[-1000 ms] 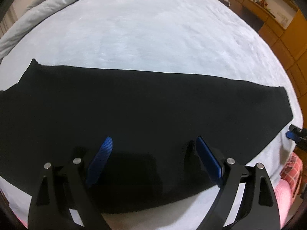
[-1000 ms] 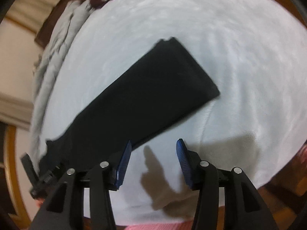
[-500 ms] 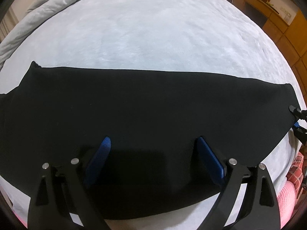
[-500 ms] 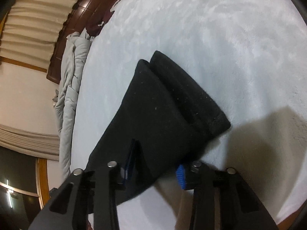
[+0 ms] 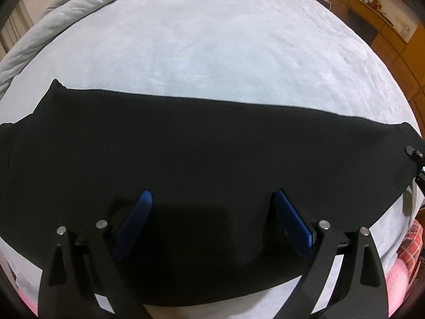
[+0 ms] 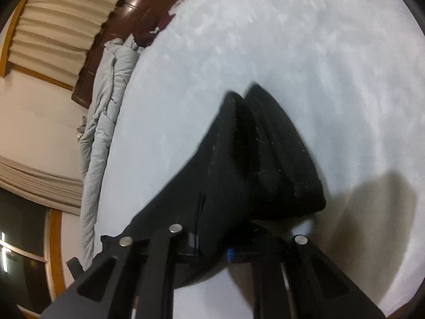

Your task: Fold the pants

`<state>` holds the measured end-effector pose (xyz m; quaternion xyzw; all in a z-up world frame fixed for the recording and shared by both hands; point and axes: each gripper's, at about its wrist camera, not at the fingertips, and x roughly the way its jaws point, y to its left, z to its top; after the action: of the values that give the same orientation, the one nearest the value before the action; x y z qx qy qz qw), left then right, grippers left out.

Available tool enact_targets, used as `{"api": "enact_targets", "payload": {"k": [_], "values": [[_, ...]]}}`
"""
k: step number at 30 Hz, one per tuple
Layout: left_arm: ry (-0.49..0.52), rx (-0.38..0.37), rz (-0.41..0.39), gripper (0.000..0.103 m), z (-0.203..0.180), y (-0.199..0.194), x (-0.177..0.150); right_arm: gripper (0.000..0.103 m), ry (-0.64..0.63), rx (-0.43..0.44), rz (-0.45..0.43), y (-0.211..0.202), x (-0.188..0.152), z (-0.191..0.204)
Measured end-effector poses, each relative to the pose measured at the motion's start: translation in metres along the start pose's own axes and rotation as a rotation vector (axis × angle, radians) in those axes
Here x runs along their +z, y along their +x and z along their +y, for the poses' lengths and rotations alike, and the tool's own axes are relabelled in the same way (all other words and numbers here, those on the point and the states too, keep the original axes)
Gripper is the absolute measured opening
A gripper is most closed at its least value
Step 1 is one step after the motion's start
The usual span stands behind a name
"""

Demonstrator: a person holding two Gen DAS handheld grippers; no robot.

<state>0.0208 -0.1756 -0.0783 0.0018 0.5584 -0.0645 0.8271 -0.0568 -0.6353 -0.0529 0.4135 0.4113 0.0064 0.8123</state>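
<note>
On fuzzy pale bedspread (image 5: 212, 53), matte black pants (image 5: 186, 146), right tongs (image 6: 212, 250) pinching cuffs

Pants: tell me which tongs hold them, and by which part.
The right tongs are shut on the pants at the cuff end of the legs, lifting it off the bed. The left tongs are open over the middle, holding nothing.

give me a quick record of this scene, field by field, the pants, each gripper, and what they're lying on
garment: black pants, folded lengthwise, stretched across the bed
surface: pale grey bedspread
left gripper: open, blue fingers spread over the middle of the pants, not gripping
right gripper: shut on the pants, leg ends bunched and lifted in front of it
bedside: rumpled grey duvet along the bed's edge
</note>
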Motion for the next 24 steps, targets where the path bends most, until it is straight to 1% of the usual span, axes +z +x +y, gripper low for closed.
{"api": "enact_targets", "payload": {"k": [2,3,5,7,8,9,10,11,12,13,15,16,17,19,20,21,23,24], "values": [[0.0,-0.017,-0.019,0.093,-0.005,-0.004,0.003,0.012,-0.025,0.02,-0.037,-0.017,0.005,0.009],[0.005,-0.021,-0.044,0.093,-0.008,-0.01,0.004,0.011,-0.041,0.029,-0.06,-0.027,0.007,0.015],[0.014,-0.009,-0.095,0.093,-0.011,-0.019,0.006,0.011,-0.065,0.033,-0.087,-0.04,0.01,0.02],[0.023,0.01,-0.133,0.093,-0.012,-0.022,0.006,0.011,-0.072,0.013,-0.095,-0.042,0.009,0.018],[0.03,0.021,-0.133,0.093,-0.012,-0.02,0.005,0.011,-0.063,-0.009,-0.083,-0.037,0.007,0.014],[0.037,0.043,-0.109,0.093,-0.012,-0.011,0.005,0.011,-0.049,-0.028,-0.069,-0.032,0.007,0.01],[0.036,0.053,-0.084,0.093,-0.011,-0.003,0.004,0.011,-0.021,-0.068,-0.038,-0.02,0.004,-0.001],[0.028,0.054,-0.043,0.095,-0.007,0.014,0.002,0.011,-0.001,-0.106,-0.008,-0.009,0.001,-0.01],[0.02,0.043,-0.037,0.097,-0.003,0.023,0.002,0.011,0.009,-0.14,0.009,-0.002,-0.002,-0.016],[0.017,0.038,-0.054,0.099,-0.001,0.027,0.001,0.011,0.033,-0.165,0.028,0.006,-0.006,-0.025],[0.022,0.043,-0.049,0.099,-0.004,0.025,0.005,0.011,0.08,-0.133,0.018,0.003,-0.008,-0.031],[0.007,0.022,-0.036,0.098,-0.002,0.022,0.008,0.011,0.078,-0.127,0.012,-0.001,-0.008,-0.028],[-0.007,0.004,-0.027,0.097,0.002,0.02,0.01,0.011,0.064,-0.128,0.004,-0.004,-0.008,-0.023],[-0.059,-0.05,-0.011,0.097,0.014,0.009,0.013,0.011,-0.012,-0.15,-0.022,-0.014,-0.008,0.001],[-0.076,-0.063,-0.01,0.097,0.021,0.004,0.015,0.012,-0.042,-0.156,-0.031,-0.016,-0.008,0.011],[-0.086,-0.068,-0.015,0.097,0.028,-0.002,0.015,0.012,-0.096,-0.16,-0.047,-0.021,-0.009,0.031],[-0.082,-0.054,-0.029,0.097,0.04,-0.013,0.015,0.012,-0.173,-0.161,-0.062,-0.025,-0.012,0.057],[-0.078,-0.045,-0.032,0.097,0.044,-0.018,0.012,0.012,-0.231,-0.158,-0.062,-0.025,-0.017,0.078]]}}
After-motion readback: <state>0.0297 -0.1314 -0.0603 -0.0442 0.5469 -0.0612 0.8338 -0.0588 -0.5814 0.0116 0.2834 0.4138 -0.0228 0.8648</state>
